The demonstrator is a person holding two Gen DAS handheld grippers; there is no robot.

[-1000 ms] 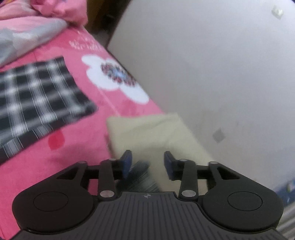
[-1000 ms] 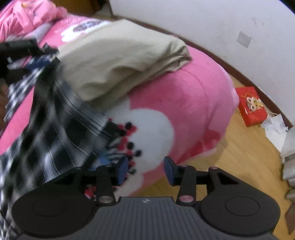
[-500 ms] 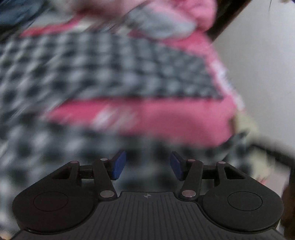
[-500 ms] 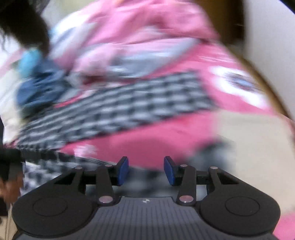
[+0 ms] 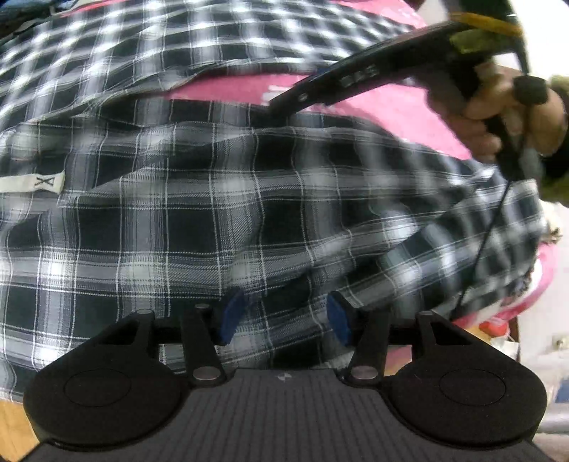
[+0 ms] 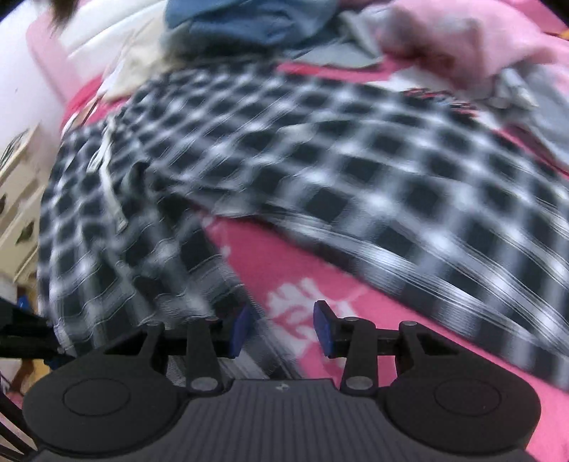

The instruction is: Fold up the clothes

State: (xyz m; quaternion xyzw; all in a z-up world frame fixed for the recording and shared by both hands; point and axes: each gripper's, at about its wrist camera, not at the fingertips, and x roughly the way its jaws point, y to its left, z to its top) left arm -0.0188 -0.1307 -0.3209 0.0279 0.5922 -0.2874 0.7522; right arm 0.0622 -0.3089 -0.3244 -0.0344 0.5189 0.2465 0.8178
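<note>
A black-and-white plaid shirt (image 5: 213, 199) lies rumpled on the pink bedspread (image 5: 373, 99), with its white size label (image 5: 35, 183) at the left. My left gripper (image 5: 284, 316) hovers open just over the shirt's cloth, and its pads press on nothing. In the right wrist view the same shirt (image 6: 320, 160) spreads across the bed. My right gripper (image 6: 281, 330) stands open over bare pink bedspread (image 6: 284, 270) beside a sleeve edge, its jaws closing a little with nothing between them. In the left wrist view, a hand (image 5: 498, 106) holds the right gripper's black body (image 5: 355, 71) above the shirt.
A blue garment (image 6: 249, 17), pink clothes (image 6: 462, 35) and a grey garment (image 6: 533, 106) are heaped at the far side of the bed. White furniture (image 6: 17, 195) stands at the left. Wood floor (image 5: 14, 419) shows below the bed edge.
Both views swung away from the folded beige garment, the wall and the floor onto the plaid shirt. The left jaws stand a little wider. The right gripper came into the left view.
</note>
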